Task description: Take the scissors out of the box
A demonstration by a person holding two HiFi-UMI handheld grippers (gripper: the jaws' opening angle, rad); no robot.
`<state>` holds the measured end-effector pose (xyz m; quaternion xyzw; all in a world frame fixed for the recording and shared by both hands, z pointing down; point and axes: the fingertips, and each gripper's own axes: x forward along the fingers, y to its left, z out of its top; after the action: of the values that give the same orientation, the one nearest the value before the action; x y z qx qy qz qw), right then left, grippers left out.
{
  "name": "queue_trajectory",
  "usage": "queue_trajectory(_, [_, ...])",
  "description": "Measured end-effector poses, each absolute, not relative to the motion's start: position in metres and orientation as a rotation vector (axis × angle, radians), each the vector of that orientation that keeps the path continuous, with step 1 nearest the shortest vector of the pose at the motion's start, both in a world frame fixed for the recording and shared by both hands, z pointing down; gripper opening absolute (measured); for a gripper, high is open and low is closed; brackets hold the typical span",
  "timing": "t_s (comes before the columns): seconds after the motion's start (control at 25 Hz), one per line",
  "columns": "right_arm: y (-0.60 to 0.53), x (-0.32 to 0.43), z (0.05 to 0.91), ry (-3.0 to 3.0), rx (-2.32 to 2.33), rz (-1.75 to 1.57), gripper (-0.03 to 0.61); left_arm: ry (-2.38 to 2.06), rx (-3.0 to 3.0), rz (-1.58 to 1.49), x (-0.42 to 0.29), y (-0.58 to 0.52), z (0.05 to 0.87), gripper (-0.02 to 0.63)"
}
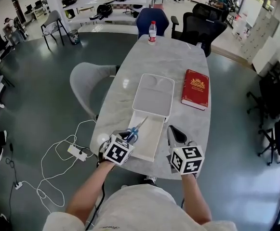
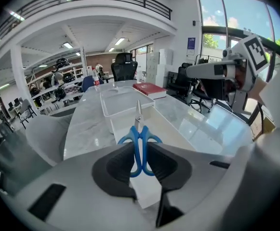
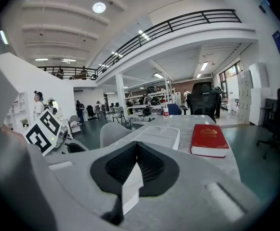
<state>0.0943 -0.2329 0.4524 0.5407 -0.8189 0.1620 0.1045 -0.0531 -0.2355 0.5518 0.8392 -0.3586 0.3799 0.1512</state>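
Blue-handled scissors (image 1: 136, 130) point away from me with their blades over the open white box (image 1: 148, 139) at the table's near edge. My left gripper (image 1: 126, 137) is shut on the handles. In the left gripper view the scissors (image 2: 139, 137) stand between the dark pads, the blades above the box's inside (image 2: 171, 126). My right gripper (image 1: 176, 134) is shut and holds nothing, just right of the box. In the right gripper view its jaws (image 3: 136, 150) meet with nothing between them.
The box's white lid (image 1: 153, 96) lies flat beyond the box. A red book (image 1: 195, 88) lies to its right. A water bottle (image 1: 152, 32) stands at the table's far end. A grey chair (image 1: 87, 84) and floor cables (image 1: 58, 158) are to the left.
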Motion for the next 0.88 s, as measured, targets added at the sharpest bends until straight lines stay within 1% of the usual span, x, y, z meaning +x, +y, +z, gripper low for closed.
queue_trajectory(0.88, [-0.176,0.07,0.408,-2.393,1.757,0.344,0.005,-1.228,2.681,0.476,-0.083,-0.218,0.435,0.081])
